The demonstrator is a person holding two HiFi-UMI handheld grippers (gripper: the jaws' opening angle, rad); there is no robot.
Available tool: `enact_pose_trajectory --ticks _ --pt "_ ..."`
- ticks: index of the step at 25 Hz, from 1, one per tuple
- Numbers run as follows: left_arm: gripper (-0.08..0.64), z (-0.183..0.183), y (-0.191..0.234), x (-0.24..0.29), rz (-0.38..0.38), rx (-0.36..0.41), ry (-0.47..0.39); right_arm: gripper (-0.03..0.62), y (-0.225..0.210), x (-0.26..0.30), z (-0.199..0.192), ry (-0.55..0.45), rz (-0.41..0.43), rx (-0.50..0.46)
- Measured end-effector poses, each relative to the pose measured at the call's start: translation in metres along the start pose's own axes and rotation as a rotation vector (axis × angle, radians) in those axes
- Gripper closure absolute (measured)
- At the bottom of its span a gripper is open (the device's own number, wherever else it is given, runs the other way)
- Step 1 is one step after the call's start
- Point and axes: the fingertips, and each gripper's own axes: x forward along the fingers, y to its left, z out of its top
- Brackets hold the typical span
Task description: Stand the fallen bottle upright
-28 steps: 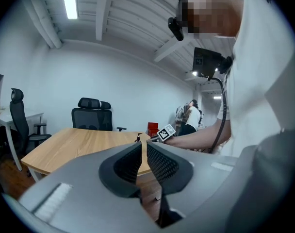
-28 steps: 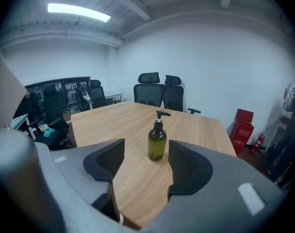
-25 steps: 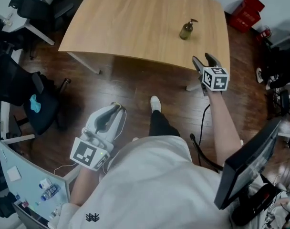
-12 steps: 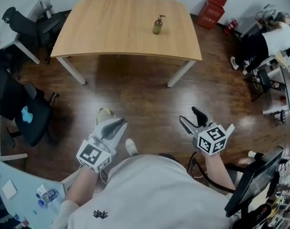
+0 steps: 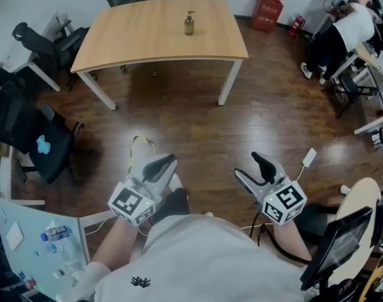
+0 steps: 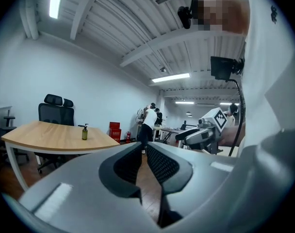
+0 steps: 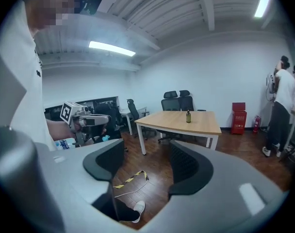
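Wooden table [image 5: 147, 36] carries the bottle [image 5: 189, 24], upright near its far edge, apparently pump-topped. Well short of the table, the left gripper [image 5: 164, 163] has its jaws all but together and empty; the right gripper [image 5: 249, 167] gapes wide, empty.

The left hand-held gripper [image 5: 163, 162] and right hand-held gripper [image 5: 249, 167] now sit well back from the light wooden bench [image 5: 147, 39] and its olive-green pump bottle [image 5: 189, 24].
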Motion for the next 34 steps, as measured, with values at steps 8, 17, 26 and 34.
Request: enact_pose_trajectory --ticks 8,17,26,34 --pt "0.529 -0.029 -0.096 -0.036 -0.001 0.008 0.056 0.298 0.038 -0.081 -0.037 -0.036 0.013 -0.012" --pt "0.528 -0.029 -0.144 -0.045 -0.006 0.037 0.051 0.307 0.055 -0.120 -0.046 -0.075 0.009 -0.033" --pt "0.528 -0.023 -0.141 -0.036 -0.009 0.033 0.042 0.310 0.045 -0.117 -0.043 -0.076 -0.001 -0.027" --pt "0.528 -0.018 -0.100 -0.018 0.003 0.018 0.039 0.310 0.022 -0.080 -0.031 -0.048 -0.002 -0.022"
